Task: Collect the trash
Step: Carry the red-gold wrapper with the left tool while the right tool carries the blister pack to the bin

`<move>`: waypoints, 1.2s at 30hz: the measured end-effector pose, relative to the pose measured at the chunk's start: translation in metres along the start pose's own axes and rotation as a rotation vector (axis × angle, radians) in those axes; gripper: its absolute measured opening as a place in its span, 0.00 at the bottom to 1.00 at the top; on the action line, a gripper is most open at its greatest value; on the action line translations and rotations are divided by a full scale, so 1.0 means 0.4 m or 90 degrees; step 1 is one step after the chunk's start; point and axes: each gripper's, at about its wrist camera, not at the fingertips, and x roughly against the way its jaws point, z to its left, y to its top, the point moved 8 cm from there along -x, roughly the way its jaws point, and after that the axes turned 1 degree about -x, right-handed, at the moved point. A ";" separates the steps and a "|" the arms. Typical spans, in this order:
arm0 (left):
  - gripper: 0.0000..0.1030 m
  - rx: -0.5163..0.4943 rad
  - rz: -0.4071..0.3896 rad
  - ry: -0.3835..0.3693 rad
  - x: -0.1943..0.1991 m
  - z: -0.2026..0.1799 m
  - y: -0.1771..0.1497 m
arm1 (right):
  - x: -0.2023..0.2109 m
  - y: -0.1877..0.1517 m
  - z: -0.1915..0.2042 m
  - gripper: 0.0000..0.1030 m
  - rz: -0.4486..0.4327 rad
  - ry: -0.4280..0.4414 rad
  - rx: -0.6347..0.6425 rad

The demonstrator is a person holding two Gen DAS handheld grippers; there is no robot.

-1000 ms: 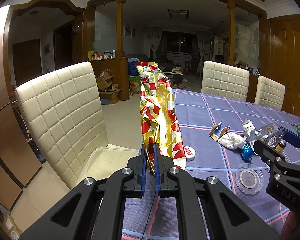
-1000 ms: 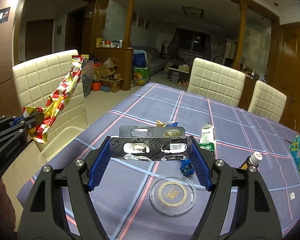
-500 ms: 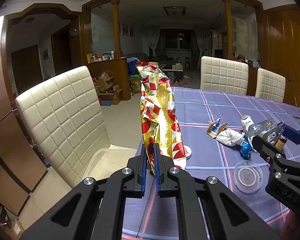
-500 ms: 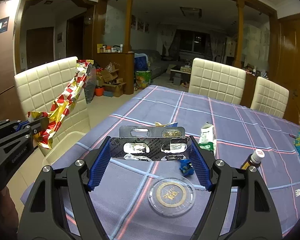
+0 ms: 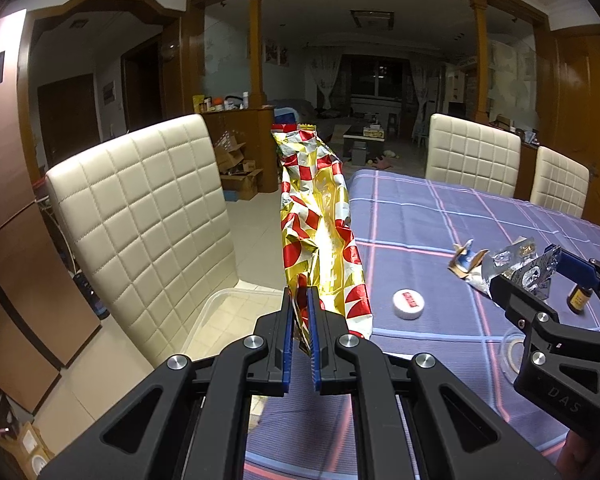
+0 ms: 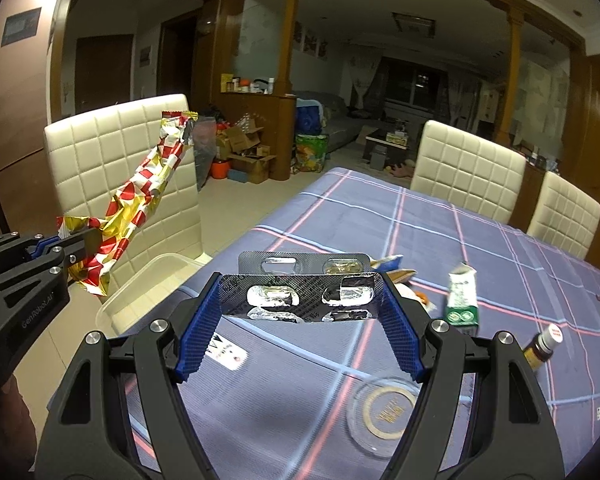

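My left gripper is shut on the lower end of a long gold, red and silver foil wrapper. The wrapper stands up from the jaws, between the chair and the table edge. In the right wrist view the same wrapper slants up from the left gripper in front of the chair back. My right gripper is shut on two silver blister packs, held flat and crosswise between the blue pads above the table. The right gripper also shows at the right edge of the left wrist view.
A clear plastic bin sits on the cream chair left of the table. On the checked cloth lie a white cap, a green-white carton, a small brown bottle, a clear round lid and a card.
Both grippers have shifted left toward the chair, still holding their items. The plastic bin on the seat has come into the right wrist view.
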 end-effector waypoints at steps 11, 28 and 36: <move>0.07 0.026 0.012 0.028 -0.046 0.084 -0.005 | -0.055 0.044 0.091 0.72 0.005 0.038 0.039; 0.07 0.051 0.046 0.074 -0.147 0.196 -0.006 | -0.164 0.093 0.224 0.72 0.012 0.071 0.092; 0.07 0.057 0.041 0.097 -0.156 0.230 0.014 | -0.200 0.147 0.267 0.72 -0.002 0.091 0.095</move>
